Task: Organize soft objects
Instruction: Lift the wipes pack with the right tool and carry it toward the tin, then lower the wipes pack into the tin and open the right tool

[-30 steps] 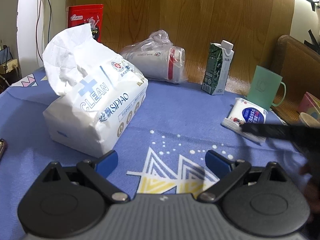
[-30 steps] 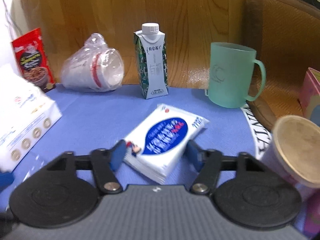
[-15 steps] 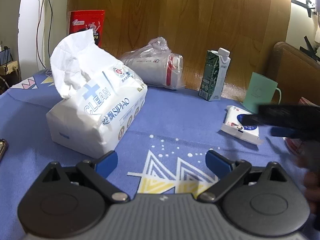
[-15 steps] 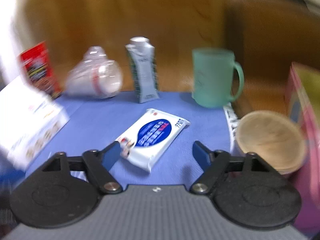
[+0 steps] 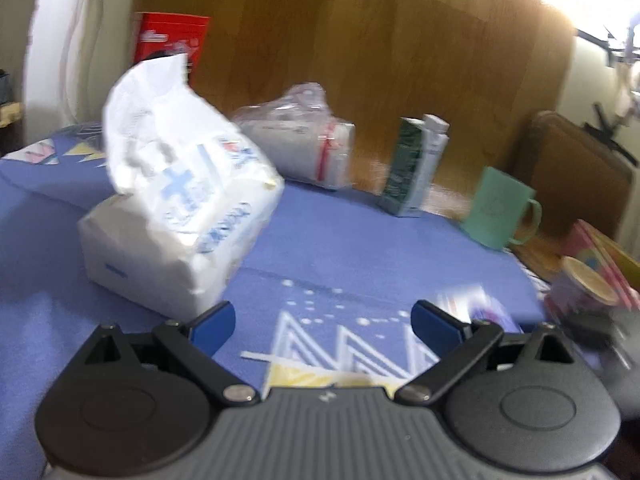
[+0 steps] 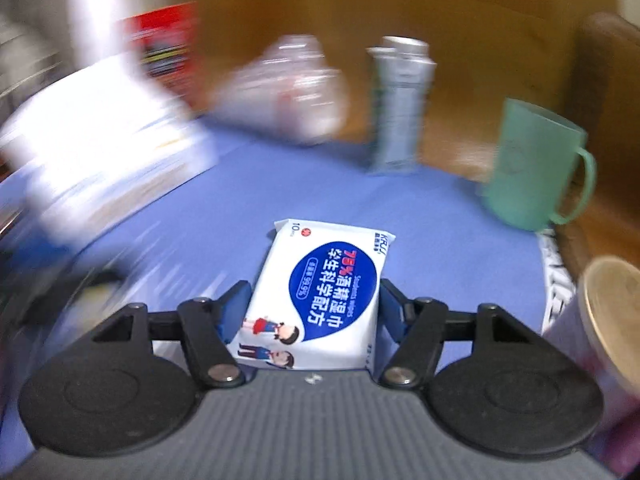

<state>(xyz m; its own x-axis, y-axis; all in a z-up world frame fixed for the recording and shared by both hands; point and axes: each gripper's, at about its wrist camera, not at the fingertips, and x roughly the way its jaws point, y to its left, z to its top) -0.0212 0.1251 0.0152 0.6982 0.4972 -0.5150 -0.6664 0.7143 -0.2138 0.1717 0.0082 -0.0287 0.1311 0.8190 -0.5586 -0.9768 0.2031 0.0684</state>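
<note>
My right gripper (image 6: 314,310) is shut on a white wet-wipes pack (image 6: 320,292) with a blue label and holds it above the blue cloth. The pack shows as a blurred patch low right in the left wrist view (image 5: 476,304). A large white tissue pack (image 5: 180,216) with a tissue sticking up lies at the left on the cloth; it is blurred in the right wrist view (image 6: 96,148). My left gripper (image 5: 322,322) is open and empty, just right of the tissue pack's near corner.
A bagged stack of paper cups (image 5: 304,152), a green carton (image 5: 416,168) and a teal mug (image 5: 500,208) stand along the wooden back. A red packet (image 5: 172,40) leans at back left. A paper cup (image 6: 612,312) and a pink box (image 5: 600,252) sit at right.
My right gripper closed on the wet-wipes pack, lifted it and swung it left and nearer. The left gripper drew back slightly; both views blur with motion.
</note>
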